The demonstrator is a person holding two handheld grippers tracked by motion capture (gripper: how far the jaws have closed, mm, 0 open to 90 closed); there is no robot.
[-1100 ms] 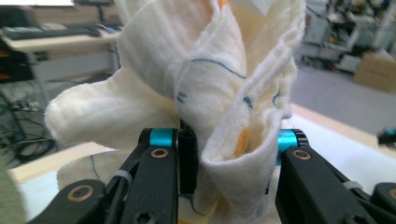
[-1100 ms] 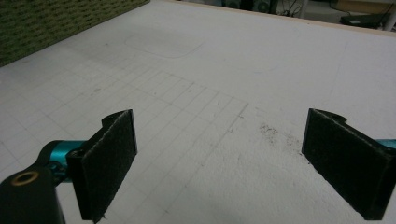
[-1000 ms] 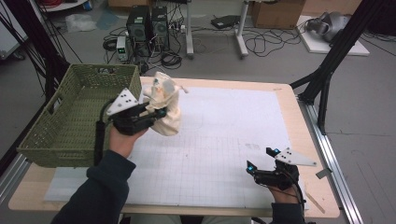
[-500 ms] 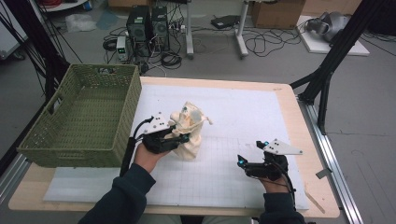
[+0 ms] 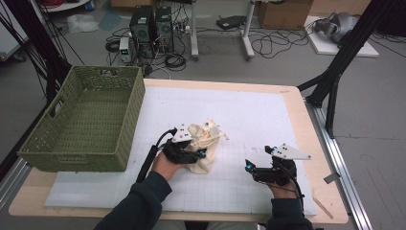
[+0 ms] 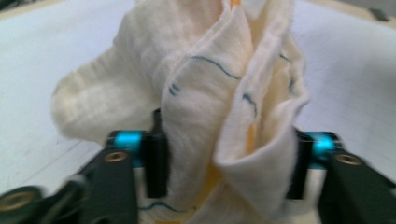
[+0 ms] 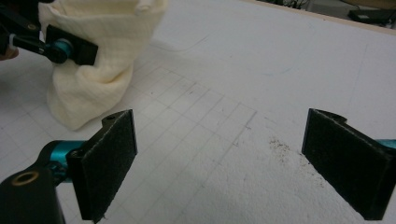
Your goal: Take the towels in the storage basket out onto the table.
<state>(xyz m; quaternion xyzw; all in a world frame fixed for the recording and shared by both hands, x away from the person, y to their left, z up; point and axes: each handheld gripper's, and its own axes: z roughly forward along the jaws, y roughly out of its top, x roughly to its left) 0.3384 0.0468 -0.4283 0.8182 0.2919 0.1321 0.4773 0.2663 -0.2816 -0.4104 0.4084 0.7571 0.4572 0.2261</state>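
The left claw (image 5: 197, 154) sat at the near left side of a cream drawstring cloth bag (image 5: 205, 143), which rested on the white gridded mat (image 5: 268, 120) covering the table (image 5: 306, 143). Its jaws had just been opening. In the left gripper view the bag's folded cloth (image 6: 219, 102) lay between the two black pads (image 6: 156, 158), which stood beside the fabric; it was hard to tell whether they were pressing it or merely flanking it, but the cloth looked slack and the bag seemed to carry its own weight on the mat, so the grip read as released.

From the left claw the bag lay straight ahead and touching, its long axis running up and away from the jaws, with the gathered mouth and cord at the far end. The green woven basket (image 5: 86, 124) stood off to that claw's left.

The right claw (image 5: 249, 166) rested on the mat well apart from the bag, jaws spread wide with nothing between them. In the right gripper view the bag (image 7: 93, 56) lay ahead and to the left of the pads (image 7: 109, 163), with the left claw's pad (image 7: 72, 49) against its side.

The left hand was by far the nearer. Any handover or joint opening of the bag would have called for the right claw to travel leftward across the mat to reach the bag's free side.
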